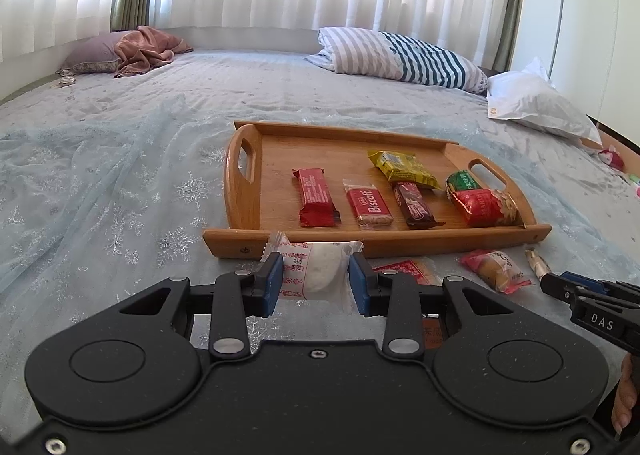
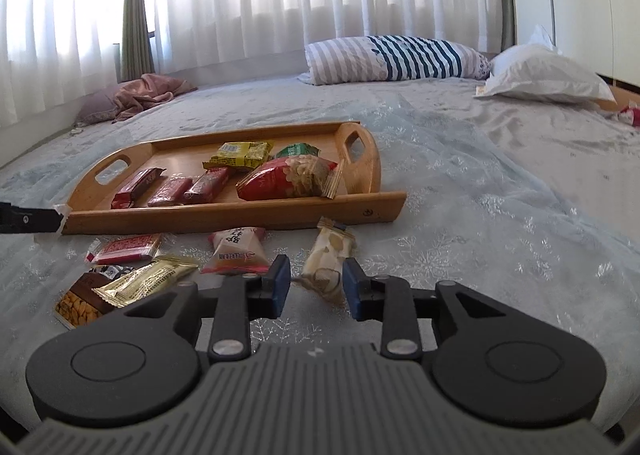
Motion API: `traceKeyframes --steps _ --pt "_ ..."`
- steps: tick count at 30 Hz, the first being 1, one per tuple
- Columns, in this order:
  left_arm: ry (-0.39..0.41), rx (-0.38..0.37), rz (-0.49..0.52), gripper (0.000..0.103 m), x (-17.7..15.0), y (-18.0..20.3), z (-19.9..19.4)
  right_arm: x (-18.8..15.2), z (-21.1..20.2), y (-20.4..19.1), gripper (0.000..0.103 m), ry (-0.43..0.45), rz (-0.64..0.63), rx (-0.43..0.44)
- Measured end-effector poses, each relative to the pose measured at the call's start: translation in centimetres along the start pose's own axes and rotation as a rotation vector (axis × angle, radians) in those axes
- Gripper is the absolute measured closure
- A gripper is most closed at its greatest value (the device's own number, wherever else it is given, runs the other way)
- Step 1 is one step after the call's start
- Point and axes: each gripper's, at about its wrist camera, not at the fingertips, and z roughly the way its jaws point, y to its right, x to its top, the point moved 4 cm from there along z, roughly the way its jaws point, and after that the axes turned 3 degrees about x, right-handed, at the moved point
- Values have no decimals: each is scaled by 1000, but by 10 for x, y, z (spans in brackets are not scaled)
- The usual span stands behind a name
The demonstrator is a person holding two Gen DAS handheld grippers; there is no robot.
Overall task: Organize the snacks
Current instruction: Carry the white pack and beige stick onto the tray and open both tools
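The left gripper (image 1: 316,282) has its jaws closed narrowly on a white wrapped snack (image 1: 320,269), blue pads pressing its two sides; the packet's long axis runs left to right across the jaws, one crimped end poking out left. It hangs just in front of the near rail of the wooden tray (image 1: 376,241) on the bed (image 1: 120,183).

The right gripper (image 2: 316,287) stands partly open over a clear-wrapped pale snack (image 2: 330,261) lying on the bedcover — long axis running near to far, leaning slightly right at the far end. Its near end sits between the pads, which do not press it.

In the tray, the bars lie side by side, long axes near to far — a Biscoff packet (image 1: 370,207) among them. The tray's left half is bare wood. More packets lie scattered near its front rail; open bedcover stretches right.
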Motion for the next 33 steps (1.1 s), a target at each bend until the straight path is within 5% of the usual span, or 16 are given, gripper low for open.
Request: traceKeyframes --steps 10,11,12,13,23,33 --pt "-2 5 0 69 1 1 5 8 18 -1 48 -29 32 -58" --pt "-2 7 0 69 2 0 6 8 22 -2 51 -41 28 -65" --pt "-1 8 1 69 3 0 7 7 24 -3 71 -54 25 -65" --pt "2 8 1 69 4 0 7 7 27 -3 77 -64 26 -71" --pt "24 7 -5 69 35 -8 20 21 13 -5 77 5 11 -86" --pt "42 -12 -13 70 90 -13 55 81 32 5 77 61 32 -36"
